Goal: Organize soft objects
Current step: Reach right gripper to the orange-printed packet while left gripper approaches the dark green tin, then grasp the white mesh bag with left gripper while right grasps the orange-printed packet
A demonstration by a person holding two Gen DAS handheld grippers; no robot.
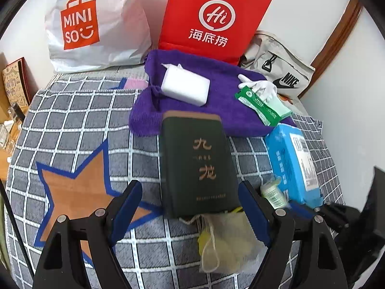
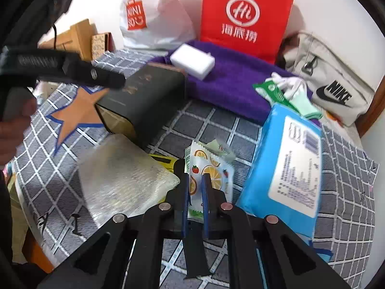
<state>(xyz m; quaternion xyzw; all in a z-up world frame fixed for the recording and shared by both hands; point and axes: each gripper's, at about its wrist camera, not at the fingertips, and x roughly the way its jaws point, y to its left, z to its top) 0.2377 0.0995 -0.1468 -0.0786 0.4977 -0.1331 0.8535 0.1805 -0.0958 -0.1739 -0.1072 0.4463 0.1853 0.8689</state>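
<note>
Before you, a white plastic bag [image 1: 96, 24] carries the orange MINISO logo with its smiley, and beside it a red paper bag [image 1: 214, 21] shows a white "Hi" inside a circle above the characters 海底捞. To your right, a grey pouch [image 1: 279, 72] bears the black NIKE name and swoosh. The dark green box [image 1: 197, 166] in front of you reads 九龙 in gold down its face. The print on the blue wipes pack [image 2: 286, 166] is too small for you to read.
</note>
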